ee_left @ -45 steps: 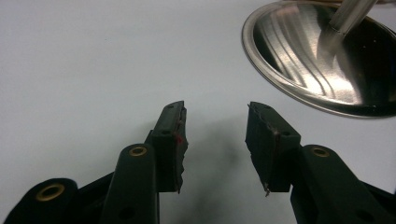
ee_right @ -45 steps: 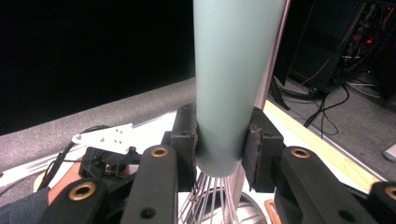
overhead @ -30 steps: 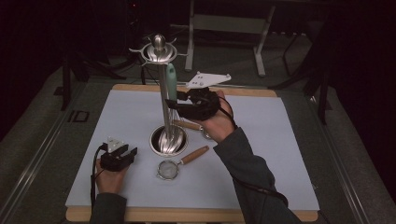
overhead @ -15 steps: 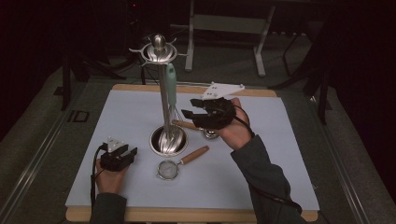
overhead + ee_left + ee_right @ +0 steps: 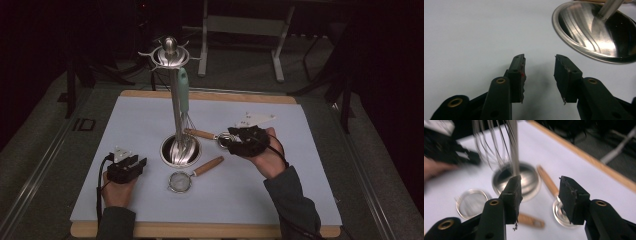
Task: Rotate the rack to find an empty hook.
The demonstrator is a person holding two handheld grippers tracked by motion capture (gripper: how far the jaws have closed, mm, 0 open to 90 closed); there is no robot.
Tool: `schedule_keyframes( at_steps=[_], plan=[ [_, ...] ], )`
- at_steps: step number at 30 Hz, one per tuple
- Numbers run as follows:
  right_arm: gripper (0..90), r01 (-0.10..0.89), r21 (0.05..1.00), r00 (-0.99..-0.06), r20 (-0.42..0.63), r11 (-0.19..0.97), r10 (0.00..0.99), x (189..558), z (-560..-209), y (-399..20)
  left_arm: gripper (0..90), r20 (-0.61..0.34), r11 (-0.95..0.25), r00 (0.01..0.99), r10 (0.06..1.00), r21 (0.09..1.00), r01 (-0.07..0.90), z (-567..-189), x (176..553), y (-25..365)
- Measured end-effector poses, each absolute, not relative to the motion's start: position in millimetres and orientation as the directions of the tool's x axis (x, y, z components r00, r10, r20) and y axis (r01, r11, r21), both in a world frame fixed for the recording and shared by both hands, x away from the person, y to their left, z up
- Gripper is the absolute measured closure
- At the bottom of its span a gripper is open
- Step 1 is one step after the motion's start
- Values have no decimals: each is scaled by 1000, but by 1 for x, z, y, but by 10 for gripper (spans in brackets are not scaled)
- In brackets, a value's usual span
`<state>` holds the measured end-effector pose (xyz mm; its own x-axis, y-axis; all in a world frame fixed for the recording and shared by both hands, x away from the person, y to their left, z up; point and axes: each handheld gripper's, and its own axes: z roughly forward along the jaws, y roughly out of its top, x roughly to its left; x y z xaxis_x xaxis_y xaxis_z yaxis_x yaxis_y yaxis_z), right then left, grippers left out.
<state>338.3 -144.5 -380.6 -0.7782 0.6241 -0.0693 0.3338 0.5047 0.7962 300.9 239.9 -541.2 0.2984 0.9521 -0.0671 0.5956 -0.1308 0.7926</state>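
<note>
The right gripper [image 5: 226, 139] sits low over the white mat [image 5: 300, 165], its jaws parted and empty, with a wooden-handled measuring spoon [image 5: 554, 195] lying just ahead between them. Beyond it hangs a green-handled whisk [image 5: 183, 100] on the steel utensil stand [image 5: 172, 90]. The left gripper [image 5: 539, 68] rests nearby, jaws wide but just narrowing, beside a small strainer [image 5: 192, 175].

In the right gripper view the whisk [image 5: 496, 142] wires and the far hand [image 5: 436, 171] smear with blur, the picture's top edge cuts off the whisk's handle, and the right black tong hides part of the small strainer's [image 5: 560, 211] bowl.
</note>
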Motion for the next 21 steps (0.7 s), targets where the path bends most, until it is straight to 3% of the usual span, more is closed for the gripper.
schedule_keyframes(
  at_steps=[9,21],
  plan=[
    [545,422,760,-686,-88,494,722,328,-427,-180,630,-82,-92,267,960,810,579,-540,298,243],
    [540,519,733,-619,-33,440,785,324,-467,-215,897,-89,-44,291,953,906,422,-505,281,235]
  ],
)
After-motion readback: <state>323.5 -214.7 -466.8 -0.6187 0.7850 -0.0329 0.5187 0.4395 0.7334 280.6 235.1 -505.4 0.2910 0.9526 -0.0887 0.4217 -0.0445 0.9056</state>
